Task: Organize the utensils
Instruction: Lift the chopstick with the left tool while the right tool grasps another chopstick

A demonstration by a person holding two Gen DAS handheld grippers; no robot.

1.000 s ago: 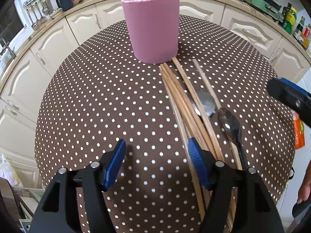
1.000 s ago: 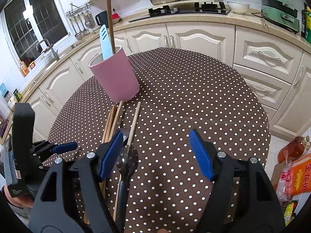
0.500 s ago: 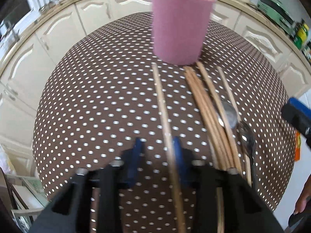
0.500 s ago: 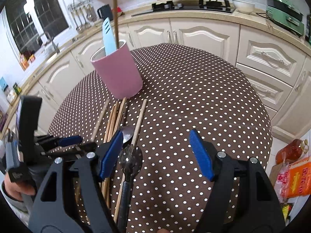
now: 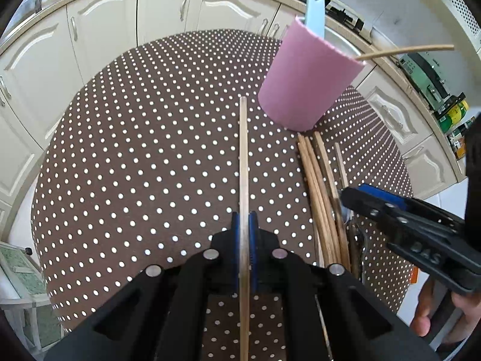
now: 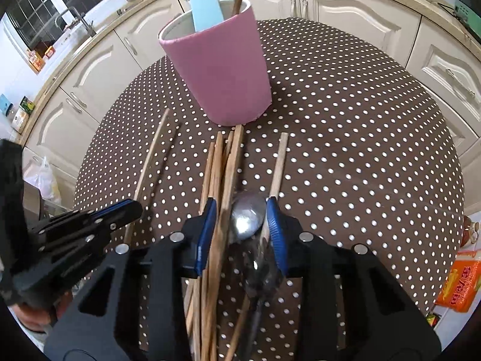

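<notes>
Your left claw (image 5: 244, 234) is clamped on a single chopstick (image 5: 243, 162) pointing toward the pink holder (image 5: 306, 84) on the dotted surface (image 5: 135, 150). Your right claw (image 6: 240, 225) is partly closed around a metal spoon (image 6: 248, 219) and several of the chopsticks (image 6: 222, 165) lying just before the holder, not yet pinching them.

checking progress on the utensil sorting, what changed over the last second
The left gripper went from open to shut on a single chopstick, pulled left out of the chopstick bundle. The right gripper moved in over the bundle and narrowed around the metal spoon and a few sticks. The pink holder, with its blue spatula, stayed put.
</notes>
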